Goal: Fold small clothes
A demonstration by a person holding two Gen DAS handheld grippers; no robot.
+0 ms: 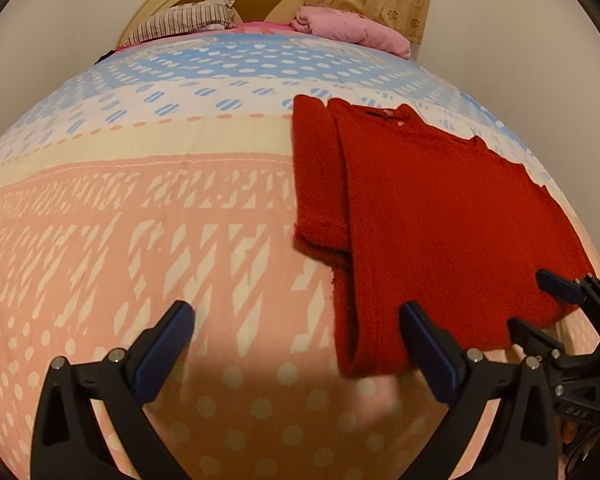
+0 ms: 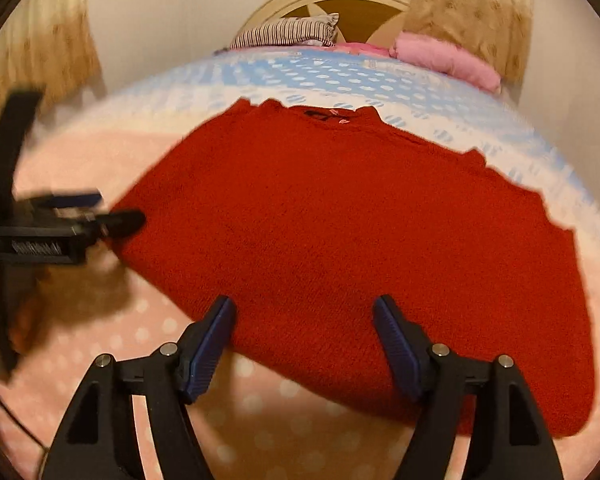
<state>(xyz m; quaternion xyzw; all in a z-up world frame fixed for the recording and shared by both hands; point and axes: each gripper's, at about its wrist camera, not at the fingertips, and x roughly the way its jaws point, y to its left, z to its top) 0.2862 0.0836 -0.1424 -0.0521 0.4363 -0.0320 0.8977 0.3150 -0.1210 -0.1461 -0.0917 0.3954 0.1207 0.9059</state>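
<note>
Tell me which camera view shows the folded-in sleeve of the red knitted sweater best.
The left wrist view: the folded sleeve lies in full along the red knitted sweater, sharp against the bedspread. The right wrist view shows the sweater's body, but that sleeve edge is foreshortened and blurred.

Left tongs pitched down, jaws spread wide, nothing btwn pads. Right tongs also angled down, jaws well apart, not clamped on anything. Seen from right wrist cam, left tongs at far left edge, blurred. Seen from left wrist cam, right tongs at lower right, jaws apart.
</note>
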